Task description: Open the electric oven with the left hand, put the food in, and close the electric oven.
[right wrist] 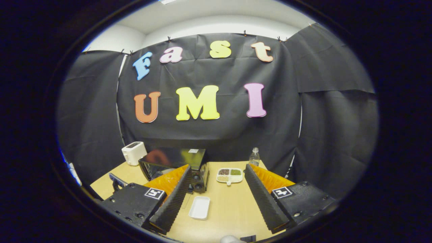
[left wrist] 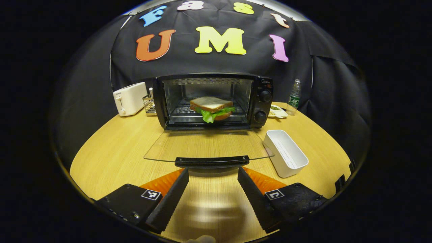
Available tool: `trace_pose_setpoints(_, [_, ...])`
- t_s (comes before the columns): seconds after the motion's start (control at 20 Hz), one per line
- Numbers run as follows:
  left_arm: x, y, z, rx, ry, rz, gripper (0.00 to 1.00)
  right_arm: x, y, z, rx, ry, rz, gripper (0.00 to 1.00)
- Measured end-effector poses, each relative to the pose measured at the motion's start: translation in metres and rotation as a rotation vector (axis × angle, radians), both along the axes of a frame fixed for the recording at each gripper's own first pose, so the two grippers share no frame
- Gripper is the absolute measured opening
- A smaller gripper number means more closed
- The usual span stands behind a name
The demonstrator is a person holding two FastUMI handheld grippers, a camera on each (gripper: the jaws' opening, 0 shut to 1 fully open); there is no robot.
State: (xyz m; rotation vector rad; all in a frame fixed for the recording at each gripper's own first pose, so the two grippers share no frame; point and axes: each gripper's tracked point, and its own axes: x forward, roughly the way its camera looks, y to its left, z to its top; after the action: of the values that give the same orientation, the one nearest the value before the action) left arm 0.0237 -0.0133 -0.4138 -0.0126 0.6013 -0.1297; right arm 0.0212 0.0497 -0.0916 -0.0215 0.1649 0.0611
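The black electric oven point(left wrist: 216, 100) stands at the back of the round wooden table point(left wrist: 111, 152), its glass door point(left wrist: 206, 145) folded flat down toward me. A sandwich point(left wrist: 211, 108) with lettuce rests on the rack inside. My left gripper point(left wrist: 212, 173) is open, its fingers either side of and just below the door's black handle point(left wrist: 212, 161), not gripping it. In the right gripper view, my right gripper point(right wrist: 217, 175) is open and empty, raised high above the table, with the oven point(right wrist: 175, 165) seen from above behind its left finger.
A white toaster point(left wrist: 130, 98) and a small wire rack point(left wrist: 148, 104) stand left of the oven. A water bottle point(left wrist: 294, 97) and a divided dish point(right wrist: 229, 175) of grains sit to its right. An empty white rectangular tray point(left wrist: 286, 152) lies on the table by the door's right corner.
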Motion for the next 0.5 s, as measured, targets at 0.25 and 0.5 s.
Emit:
trace_pose_setpoints(0.25, [0.018,0.003,-0.020,0.018,0.004,0.045,0.96,-0.006,-0.032,-0.023,-0.013,0.062,-0.016,0.96])
trace_pose_setpoints(0.5, [0.021,0.004,-0.033,0.018,0.018,0.044,0.96,-0.003,-0.046,-0.043,0.000,0.110,-0.022,0.96])
